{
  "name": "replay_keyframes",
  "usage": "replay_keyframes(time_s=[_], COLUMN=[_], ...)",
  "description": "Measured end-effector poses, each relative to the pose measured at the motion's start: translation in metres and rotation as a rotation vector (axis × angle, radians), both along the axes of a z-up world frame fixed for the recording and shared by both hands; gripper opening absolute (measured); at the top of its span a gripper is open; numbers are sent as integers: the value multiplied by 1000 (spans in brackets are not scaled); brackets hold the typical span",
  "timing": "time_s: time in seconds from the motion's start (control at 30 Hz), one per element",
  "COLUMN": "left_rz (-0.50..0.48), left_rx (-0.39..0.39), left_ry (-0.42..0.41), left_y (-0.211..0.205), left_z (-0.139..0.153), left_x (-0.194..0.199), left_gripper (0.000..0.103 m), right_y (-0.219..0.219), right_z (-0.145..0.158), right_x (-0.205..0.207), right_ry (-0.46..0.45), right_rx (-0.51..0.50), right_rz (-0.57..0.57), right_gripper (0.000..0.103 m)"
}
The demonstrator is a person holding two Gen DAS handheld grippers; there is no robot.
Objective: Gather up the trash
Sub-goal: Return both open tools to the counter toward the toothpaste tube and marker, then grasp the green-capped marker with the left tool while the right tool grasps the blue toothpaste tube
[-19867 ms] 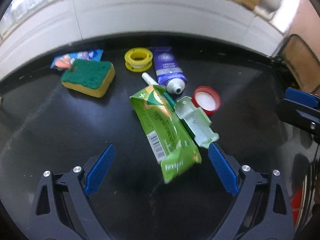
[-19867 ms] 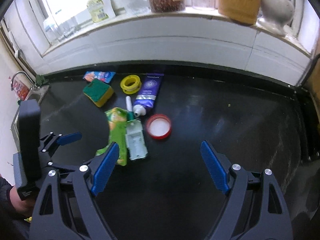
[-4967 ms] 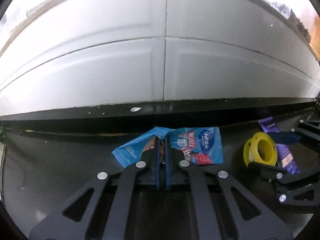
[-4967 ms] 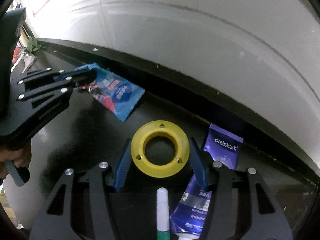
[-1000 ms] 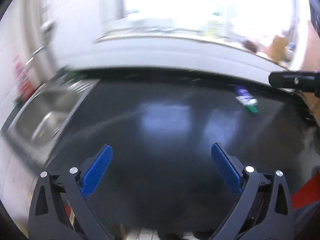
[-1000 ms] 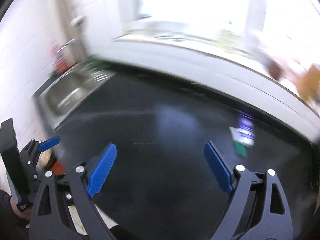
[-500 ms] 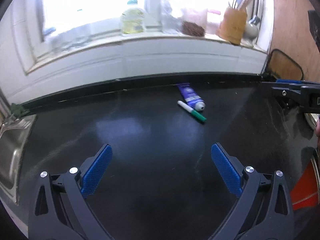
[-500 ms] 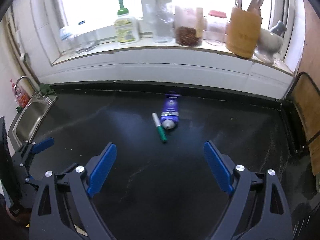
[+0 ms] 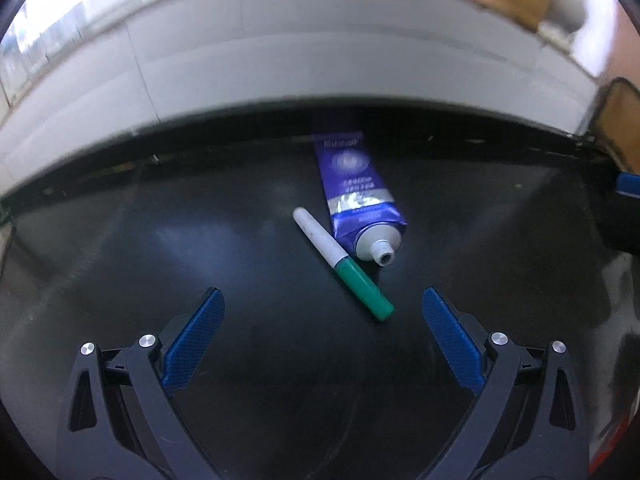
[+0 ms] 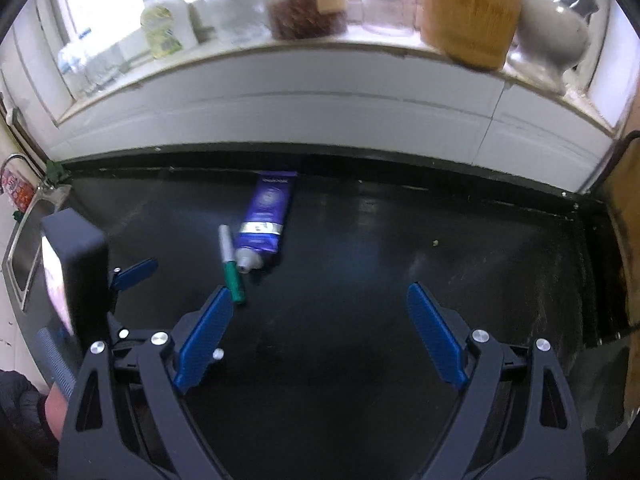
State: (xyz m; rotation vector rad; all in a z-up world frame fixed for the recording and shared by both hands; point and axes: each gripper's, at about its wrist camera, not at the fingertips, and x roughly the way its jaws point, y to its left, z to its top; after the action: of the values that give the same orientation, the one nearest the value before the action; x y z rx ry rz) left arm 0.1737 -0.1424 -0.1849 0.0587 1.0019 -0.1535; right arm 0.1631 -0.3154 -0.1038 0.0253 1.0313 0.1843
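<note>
We see our right gripper with its blue pads spread wide and nothing between them, above the black counter. Beyond its left pad lie a purple toothpaste tube, uncapped nozzle toward us, and just beside the tube a white marker with a green cap. Our left gripper shows further left of the marker, near the sink.

My left gripper and right gripper both hang side by side, jaws spread wide, holding nothing.
</note>
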Motion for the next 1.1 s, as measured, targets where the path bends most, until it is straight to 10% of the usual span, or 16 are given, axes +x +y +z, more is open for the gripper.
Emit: replay_keyframes(time_s=[0.63,0.8,0.93,1.1], left_rz=[-96,-141,-171,-150], left_rx=[93,37,57,59], left_ry=[-9,-21,-36,-21], left_y=[35,32,26,40], left_z=[-28,-27,-24,-24], left_x=[28,29,26,21], left_gripper=[95,73,15,13], right_y=[83,97,105,119], right_z=[-93,-100,-97,-97], right_x=[107,113,109,104], right_ry=[176,173,171,168], right_rx=[31,-27,-56,-107], right_rz=[120,138,150,161], right_gripper=[86,85,85,85])
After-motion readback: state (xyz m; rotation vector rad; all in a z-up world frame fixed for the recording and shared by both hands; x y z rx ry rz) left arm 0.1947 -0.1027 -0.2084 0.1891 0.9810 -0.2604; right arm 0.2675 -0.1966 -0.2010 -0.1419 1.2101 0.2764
